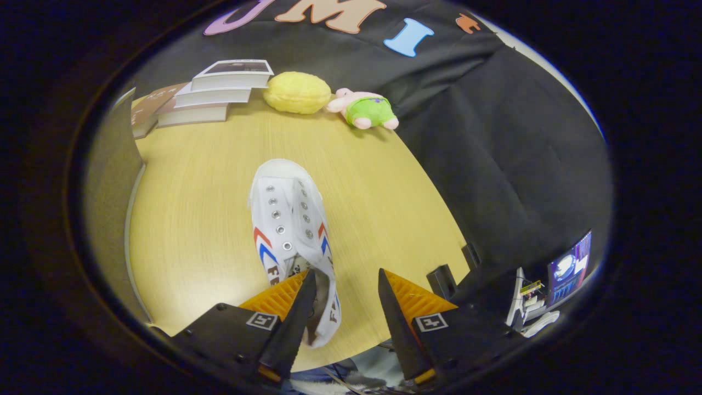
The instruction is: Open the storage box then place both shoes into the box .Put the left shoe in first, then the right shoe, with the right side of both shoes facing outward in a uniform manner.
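shoe: we see a white canvas sneaker [290, 230] with red and blue chevrons lying on the wooden table [197, 219], toe pointing away from us and heel end toward us.
gripper: the gripper [343, 285] is spread apart; its left finger sits at the sneaker's heel collar, its right finger is off to the side over bare table; nothing is pinched.
why: we judge the jaws are lined up along the sneaker's length to take the heel rim.
storage box: we cannot place it from here.
beyond sneaker: book stack [219, 90], yellow plush [297, 92] and pink-and-green plush toy [366, 109], all well apart from it near the table's far edge.
step: pick-up not yet done.
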The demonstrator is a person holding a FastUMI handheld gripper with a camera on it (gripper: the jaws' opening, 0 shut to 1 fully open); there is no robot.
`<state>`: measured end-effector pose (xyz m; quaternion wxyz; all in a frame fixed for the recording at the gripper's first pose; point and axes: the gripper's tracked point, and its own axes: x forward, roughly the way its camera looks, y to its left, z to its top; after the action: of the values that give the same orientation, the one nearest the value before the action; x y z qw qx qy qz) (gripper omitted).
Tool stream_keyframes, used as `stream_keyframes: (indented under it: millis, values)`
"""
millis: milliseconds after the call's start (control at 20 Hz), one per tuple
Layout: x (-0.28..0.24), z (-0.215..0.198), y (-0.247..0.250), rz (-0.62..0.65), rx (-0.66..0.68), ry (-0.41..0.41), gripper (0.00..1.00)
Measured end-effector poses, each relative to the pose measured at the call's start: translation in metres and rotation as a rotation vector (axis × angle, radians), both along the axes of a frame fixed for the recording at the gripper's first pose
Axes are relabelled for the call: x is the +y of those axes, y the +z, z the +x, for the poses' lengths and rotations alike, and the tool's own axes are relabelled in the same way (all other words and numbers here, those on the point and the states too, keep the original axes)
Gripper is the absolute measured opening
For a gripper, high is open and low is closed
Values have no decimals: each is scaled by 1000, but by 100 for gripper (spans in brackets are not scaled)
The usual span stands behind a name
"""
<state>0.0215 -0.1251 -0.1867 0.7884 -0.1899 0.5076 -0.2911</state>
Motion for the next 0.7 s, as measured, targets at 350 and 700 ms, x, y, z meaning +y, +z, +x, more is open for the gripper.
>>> stream_keyframes:
  millis: [350, 700]
  values:
    - [-12, 11, -32, 85, 61, -34, 31]
    - [1, 14, -31, -27, 95, -8, 3]
